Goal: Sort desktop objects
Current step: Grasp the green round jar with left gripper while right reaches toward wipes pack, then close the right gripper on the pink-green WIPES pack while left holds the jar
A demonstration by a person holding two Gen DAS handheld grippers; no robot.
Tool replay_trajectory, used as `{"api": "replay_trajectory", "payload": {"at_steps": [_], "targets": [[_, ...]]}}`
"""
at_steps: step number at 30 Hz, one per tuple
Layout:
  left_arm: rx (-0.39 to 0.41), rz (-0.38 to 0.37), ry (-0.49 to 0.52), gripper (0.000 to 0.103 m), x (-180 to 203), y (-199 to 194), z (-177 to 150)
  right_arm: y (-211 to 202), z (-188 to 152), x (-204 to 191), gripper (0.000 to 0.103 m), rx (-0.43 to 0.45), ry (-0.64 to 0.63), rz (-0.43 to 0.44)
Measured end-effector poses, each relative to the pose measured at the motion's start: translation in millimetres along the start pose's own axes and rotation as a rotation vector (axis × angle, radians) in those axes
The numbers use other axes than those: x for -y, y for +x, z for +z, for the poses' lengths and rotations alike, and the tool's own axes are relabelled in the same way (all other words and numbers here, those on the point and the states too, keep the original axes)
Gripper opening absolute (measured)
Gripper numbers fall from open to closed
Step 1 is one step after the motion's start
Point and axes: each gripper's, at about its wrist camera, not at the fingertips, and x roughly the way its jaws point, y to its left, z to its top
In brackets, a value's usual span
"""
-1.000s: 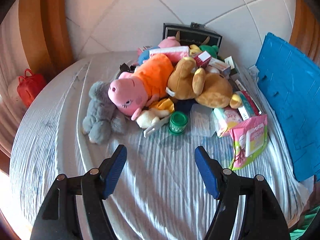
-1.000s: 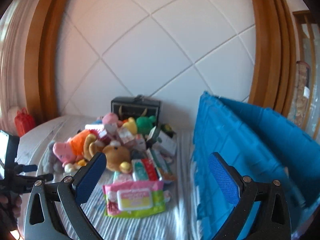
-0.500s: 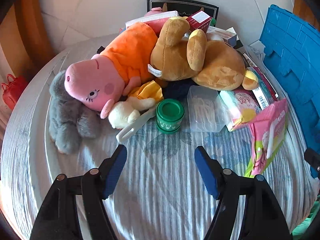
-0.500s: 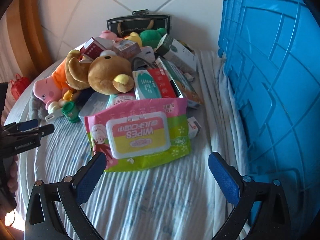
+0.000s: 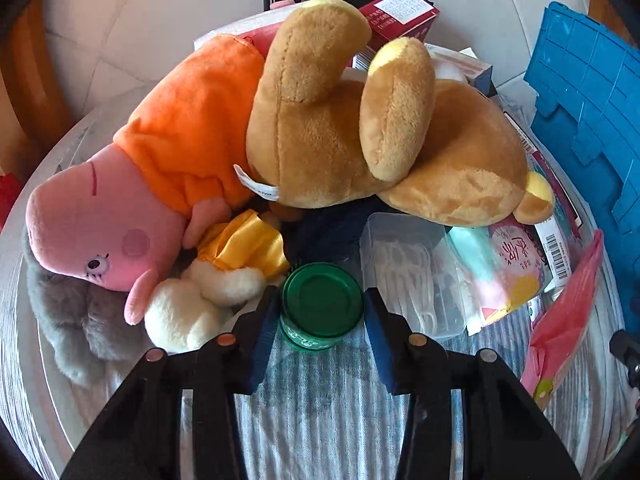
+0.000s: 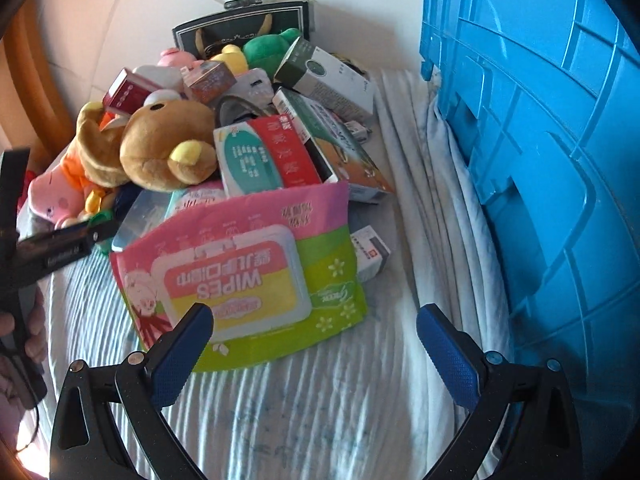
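A small green round tin (image 5: 322,306) stands on the striped cloth in front of a heap of toys and boxes. My left gripper (image 5: 320,320) has closed around it, one blue pad against each side. Behind it lie a pink pig plush in orange (image 5: 132,184), a brown bear plush (image 5: 360,128) and a clear plastic box (image 5: 412,272). My right gripper (image 6: 316,344) is open and empty, just in front of a pink-and-green wipes pack (image 6: 244,276). The left gripper also shows at the left of the right wrist view (image 6: 64,244).
A tall blue plastic crate (image 6: 540,140) stands along the right side. Several medicine boxes (image 6: 280,152) and small plush toys pile up toward a black case (image 6: 244,28) at the back wall. A grey plush (image 5: 68,316) lies at the heap's left.
My left gripper moved forward to the green tin and narrowed its jaws onto it. My right gripper moved down and closer to the wipes pack, still open.
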Motion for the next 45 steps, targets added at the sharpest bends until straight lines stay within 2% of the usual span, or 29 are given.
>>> {"api": "replay_trajectory", "payload": {"at_steps": [1,3,5,7,8,9,10,11,12,15,18,20,23,25,27,29,31,32,34,35,36,37,40,42,43,45], "targets": [[-0.005,-0.009,-0.002,0.042,-1.2,-2.5,-2.9,2.6,2.6,0.5,0.103,-0.016,0.003,0.015],[-0.019,-0.031,-0.007,0.042,-4.3,-10.0,-12.2,7.6,6.0,-1.4,0.103,-0.048,-0.022,-0.008],[-0.033,-0.043,-0.003,0.042,-6.5,-18.5,-23.5,7.2,7.7,-5.5,0.103,-0.051,-0.06,-0.033],[-0.046,-0.047,0.003,0.042,-6.5,-23.3,-31.7,2.9,13.0,-8.8,0.102,-0.037,-0.059,-0.012],[-0.05,-0.05,0.007,0.042,-6.2,-26.2,-34.9,0.4,17.7,-11.7,0.096,-0.024,-0.064,-0.006],[-0.052,-0.053,0.009,0.042,-5.6,-28.7,-37.2,-1.5,25.4,-17.0,0.082,-0.005,-0.076,-0.017],[-0.053,-0.056,0.008,0.042,-4.3,-30.1,-39.1,-2.2,32.8,-22.3,0.074,0.01,-0.09,-0.027],[-0.054,-0.06,0.008,0.042,-2.8,-31.4,-40.3,-2.1,41.0,-26.3,0.059,0.023,-0.104,-0.041],[-0.054,-0.062,0.01,0.042,-1.5,-32.2,-40.7,0.9,50.5,-30.4,0.053,0.03,-0.123,-0.07],[-0.047,-0.076,0.024,0.042,3.5,-35.7,-39.5,16.0,70.5,-34.6,0.053,0.033,-0.157,-0.116],[-0.027,-0.073,0.05,0.042,9.2,-44.3,-40.5,37.8,72.8,-27.3,0.053,-0.066,-0.178,-0.181],[-0.017,-0.069,0.051,0.042,10.4,-48.4,-40.7,41.4,59.5,-17.5,0.053,-0.139,-0.155,-0.184],[-0.016,-0.071,0.041,0.042,8.5,-52.1,-41.6,39.8,20.2,-12.9,0.055,-0.243,-0.128,-0.118],[-0.015,-0.07,0.04,0.042,9.2,-55.9,-42.8,34.6,-9.9,-16.4,0.06,-0.302,-0.13,-0.064],[-0.007,-0.072,0.045,0.042,11.1,-62.7,-46.3,24.3,-33.3,-20.4,0.074,-0.329,-0.13,-0.002],[-0.001,-0.068,0.05,0.042,14.4,-69.7,-52.1,14.6,-47.8,-24.2,0.086,-0.337,-0.15,0.022],[-0.001,-0.066,0.047,0.042,16.2,-76.1,-59.1,6.9,-55.9,-25.1,0.091,-0.316,-0.181,-0.001],[-0.004,-0.064,0.044,0.042,16.9,-79.0,-62.8,6.7,-58.0,-23.3,0.094,-0.311,-0.192,-0.039],[-0.005,-0.056,0.035,0.042,15.9,-84.1,-70.5,11.5,-59.8,-15.8,0.093,-0.322,-0.172,-0.096],[-0.007,-0.051,0.027,0.042,15.3,-86.4,-74.3,15.5,-60.9,-12.9,0.074,-0.343,-0.146,-0.072],[-0.009,-0.046,0.02,0.042,13.3,-88.6,-79.0,18.3,-62.1,-14.0,0.051,-0.361,-0.125,-0.013],[-0.012,-0.039,0.011,0.042,12.0,-90.3,-82.4,19.6,-63.9,-19.6,0.047,-0.375,-0.11,0.063],[-0.013,-0.017,-0.015,0.042,6.1,-94.2,-90.9,13.6,-70.5,-60.0,0.047,-0.362,-0.219,0.175],[-0.017,-0.003,-0.034,0.042,2.6,-96.4,-95.4,10.5,-75.6,-85.3,0.047,-0.385,-0.242,0.339],[-0.018,0.005,-0.042,0.042,0.8,-97.0,-97.5,8.1,-78.0,-96.5,0.047,-0.389,-0.267,0.378],[-0.019,0.015,-0.052,0.042,-1.0,-98.3,-100.6,-0.4,-80.8,-115.5,0.048,-0.362,-0.342,0.359]]}}
